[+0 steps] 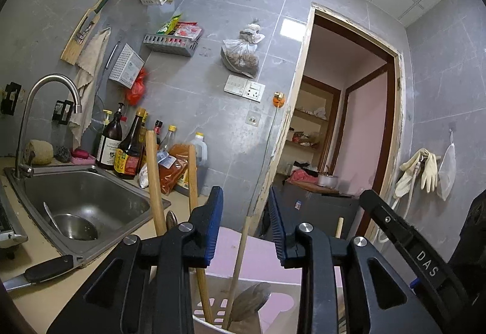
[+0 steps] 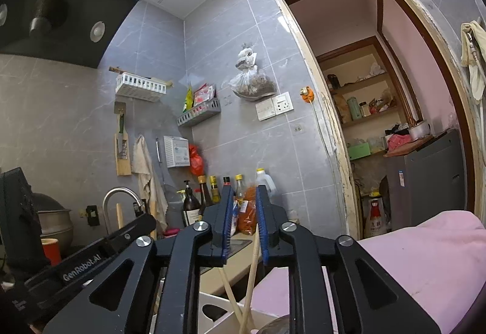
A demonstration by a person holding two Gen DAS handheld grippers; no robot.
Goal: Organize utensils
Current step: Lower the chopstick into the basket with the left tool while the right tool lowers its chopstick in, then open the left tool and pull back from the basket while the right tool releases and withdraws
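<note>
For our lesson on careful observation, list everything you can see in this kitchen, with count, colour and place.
sink: one, steel, left counter
faucet: one, steel, behind the sink
ladle: one, steel, lying in the sink
knife: one, black handle, counter edge by the sink
bottles: several, mostly dark, against the wall
grey basket: one, on the wall, holding packets
gloves: one pair, cream, hung right of the doorway
utensil holder: one, white, slotted, below the tools
wooden handles: two, tan, standing in the holder
chopsticks: two, pale, crossed in the holder
left tool: black, blue pads, open
right tool: black, blue pads, open
</note>
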